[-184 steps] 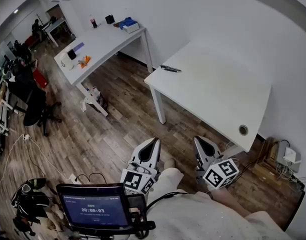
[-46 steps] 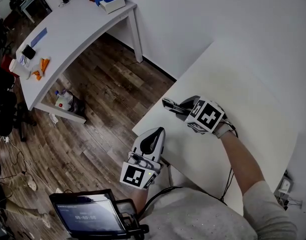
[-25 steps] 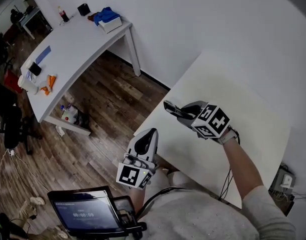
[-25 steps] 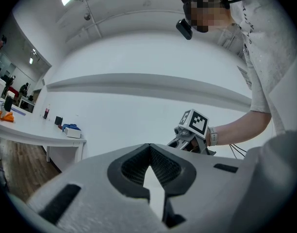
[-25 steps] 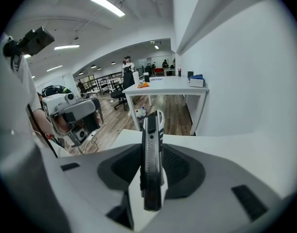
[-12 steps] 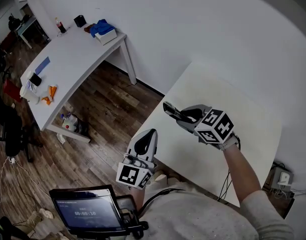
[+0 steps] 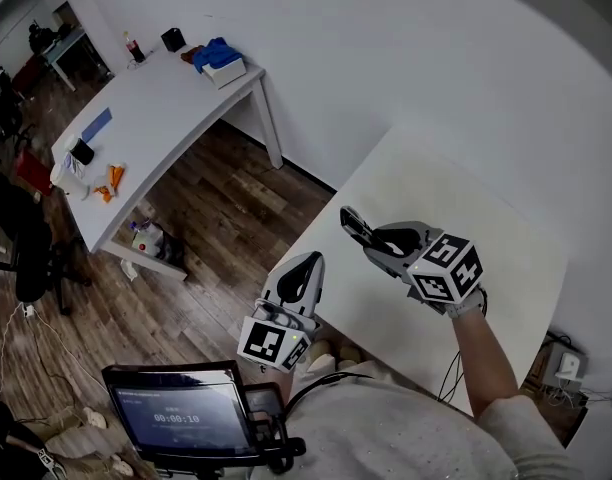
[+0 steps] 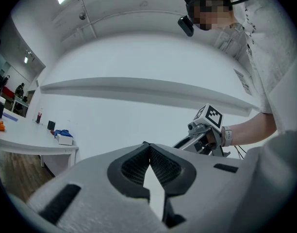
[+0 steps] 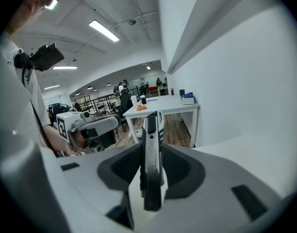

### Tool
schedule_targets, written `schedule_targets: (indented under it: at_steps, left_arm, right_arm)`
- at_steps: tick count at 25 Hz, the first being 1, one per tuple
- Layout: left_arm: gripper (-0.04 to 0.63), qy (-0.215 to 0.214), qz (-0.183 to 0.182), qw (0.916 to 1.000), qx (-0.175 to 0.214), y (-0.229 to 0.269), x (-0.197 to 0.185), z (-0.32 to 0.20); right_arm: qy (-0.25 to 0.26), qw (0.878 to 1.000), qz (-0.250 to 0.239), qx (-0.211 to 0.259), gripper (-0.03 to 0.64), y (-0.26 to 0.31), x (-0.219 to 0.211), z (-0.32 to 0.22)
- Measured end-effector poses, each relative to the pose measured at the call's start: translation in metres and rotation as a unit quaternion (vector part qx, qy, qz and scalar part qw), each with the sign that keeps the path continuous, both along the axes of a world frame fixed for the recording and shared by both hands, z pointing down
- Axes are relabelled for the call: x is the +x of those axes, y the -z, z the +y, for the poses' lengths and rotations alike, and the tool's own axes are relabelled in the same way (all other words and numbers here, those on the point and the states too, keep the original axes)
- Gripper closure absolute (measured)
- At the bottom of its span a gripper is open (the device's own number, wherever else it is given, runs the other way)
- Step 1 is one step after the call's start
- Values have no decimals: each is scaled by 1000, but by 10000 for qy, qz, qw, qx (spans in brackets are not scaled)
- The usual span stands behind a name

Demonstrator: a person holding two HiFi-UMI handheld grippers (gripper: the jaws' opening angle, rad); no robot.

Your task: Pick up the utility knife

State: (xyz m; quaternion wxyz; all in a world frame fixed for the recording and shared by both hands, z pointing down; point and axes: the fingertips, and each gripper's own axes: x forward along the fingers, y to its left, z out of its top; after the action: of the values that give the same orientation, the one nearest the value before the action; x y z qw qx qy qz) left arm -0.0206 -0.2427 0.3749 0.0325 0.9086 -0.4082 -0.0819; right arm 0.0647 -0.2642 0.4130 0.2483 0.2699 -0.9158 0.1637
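My right gripper (image 7: 378, 242) is shut on the dark utility knife (image 7: 354, 226) and holds it in the air above the near corner of the white table (image 7: 476, 188). In the right gripper view the knife (image 9: 151, 149) stands on edge between the two pads and sticks out past them. My left gripper (image 7: 308, 266) hovers off the table's edge, to the left of the right one and below it in the head view. Its fingertips (image 8: 144, 147) touch, with nothing between them. The left gripper view shows the right gripper (image 8: 199, 139) ahead to the right.
A second white table (image 7: 156, 108) stands to the left across the wood floor (image 7: 216, 218), with a blue object (image 7: 218, 54), a bottle and small orange items on it. A screen (image 7: 181, 418) hangs at my chest. A white wall runs behind both tables.
The knife lay on the table's far corner at first; now the right gripper holds it. Over the last second both grippers rose, the right one lifting the knife clear of the tabletop.
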Motion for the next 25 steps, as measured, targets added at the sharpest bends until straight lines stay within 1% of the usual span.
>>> schedule_targets:
  at_steps: [3,11,18,25]
  left_arm:
    - [588,47,-9,10000,50,-1,-3,-3]
    - [588,35,-18,10000,13,-3,-6,-3]
    - [588,48,-22,10000,-35,-9,-8,0]
    - [588,14,-15,10000,-41,-7,-5,3]
  right_arm:
    - [-43,9999,-99,-13,486,-1,-1,0]
    - [-126,9988,-450,-169,486,-8,-11,11]
    - [-223,9985,-492,-92,486,-12,-7,15]
    - [-274,9987,-427,-63,486,-11,-2,19]
